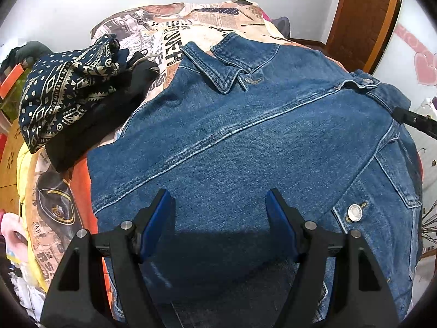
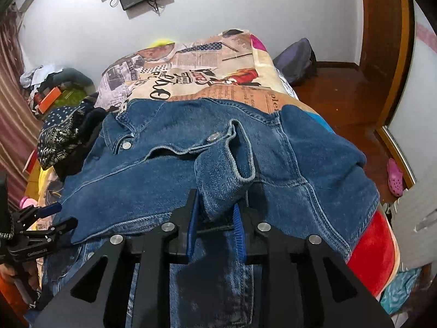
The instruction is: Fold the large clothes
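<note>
A blue denim jacket lies on the bed, collar at the far end, one sleeve folded across its body. My left gripper is open and empty just above the jacket's near part. It also shows at the left edge of the right wrist view. In the right wrist view the jacket fills the middle. My right gripper is shut on the sleeve cuff, which bunches up between the blue pads. Its black tip shows at the right edge of the left wrist view.
A newspaper-print bedspread covers the bed. A pile of dark patterned and black clothes lies left of the jacket. A red blanket patch shows at the bed's right edge. A pink clog lies on the wooden floor by the wardrobe.
</note>
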Tool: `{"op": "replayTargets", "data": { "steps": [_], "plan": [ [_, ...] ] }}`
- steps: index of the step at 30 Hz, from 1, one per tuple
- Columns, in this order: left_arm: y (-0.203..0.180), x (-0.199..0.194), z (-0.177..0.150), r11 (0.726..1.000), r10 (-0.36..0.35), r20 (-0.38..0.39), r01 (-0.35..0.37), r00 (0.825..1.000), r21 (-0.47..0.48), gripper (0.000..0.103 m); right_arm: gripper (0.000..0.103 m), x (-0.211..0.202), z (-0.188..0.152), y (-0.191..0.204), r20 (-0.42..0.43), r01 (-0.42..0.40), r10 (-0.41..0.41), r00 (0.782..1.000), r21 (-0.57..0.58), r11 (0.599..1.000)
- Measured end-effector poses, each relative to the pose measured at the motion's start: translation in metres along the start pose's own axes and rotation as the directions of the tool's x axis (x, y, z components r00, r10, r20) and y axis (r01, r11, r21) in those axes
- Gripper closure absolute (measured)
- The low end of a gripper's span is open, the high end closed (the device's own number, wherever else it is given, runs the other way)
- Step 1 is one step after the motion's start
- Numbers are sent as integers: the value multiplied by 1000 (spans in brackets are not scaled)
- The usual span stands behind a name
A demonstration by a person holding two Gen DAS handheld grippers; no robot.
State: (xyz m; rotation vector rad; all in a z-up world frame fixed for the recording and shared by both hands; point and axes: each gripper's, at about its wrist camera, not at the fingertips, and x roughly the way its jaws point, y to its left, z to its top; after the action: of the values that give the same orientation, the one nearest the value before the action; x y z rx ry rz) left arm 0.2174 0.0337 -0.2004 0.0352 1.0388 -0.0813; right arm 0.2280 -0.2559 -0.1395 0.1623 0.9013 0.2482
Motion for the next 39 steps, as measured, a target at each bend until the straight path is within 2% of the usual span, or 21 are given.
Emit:
{"op": "replayTargets", "data": {
  "steps": [4,8,12,13,15,17,19,21,25,29,32,39],
  "plan": [
    [-1,-3,4,1000,-12,-6,12,1000,-2,32,56,-5,-1,-8,-32,52,-52,998,5,999],
    [-10,-13,11,1000,-12,23,11,1000,25,32,54,-16,2,-23,-38,40,-38,999,56,998],
    [-20,-22,25,999,-13,58,10,998,48,32,54,-39,6,-45,6,122,-123,992,64,990],
    [-24,-24,30,998,-11,71,7,997,55,32,52,-47,7,-53,26,143,-145,989,75,987],
    [-28,-26,38,998,-7,89,2,996,59,32,40,-58,9,-66,51,171,-177,983,103,980],
    [-31,-29,48,998,-8,107,2,994,58,32,33,-70,10,-84,74,192,-205,976,147,970],
    [-35,-31,56,998,-13,124,7,992,55,32,30,-76,9,-103,86,210,-230,969,195,958],
    [-38,-32,62,999,-13,136,6,991,51,32,29,-74,10,-113,64,214,-235,970,231,949],
    [-44,-29,70,999,-23,142,18,990,33,32,29,-47,0,-139,-36,143,-138,990,311,940],
    [-48,-20,71,999,-26,118,23,993,26,32,29,-11,-13,-156,-123,74,-26,992,404,912],
    [-50,-15,68,999,-18,99,15,995,33,32,29,3,-19,-165,-122,18,45,991,467,884],
    [-40,-10,66,1000,-17,82,18,996,-9,32,29,30,-9,-190,-85,-9,66,994,550,835]
  ]
}}
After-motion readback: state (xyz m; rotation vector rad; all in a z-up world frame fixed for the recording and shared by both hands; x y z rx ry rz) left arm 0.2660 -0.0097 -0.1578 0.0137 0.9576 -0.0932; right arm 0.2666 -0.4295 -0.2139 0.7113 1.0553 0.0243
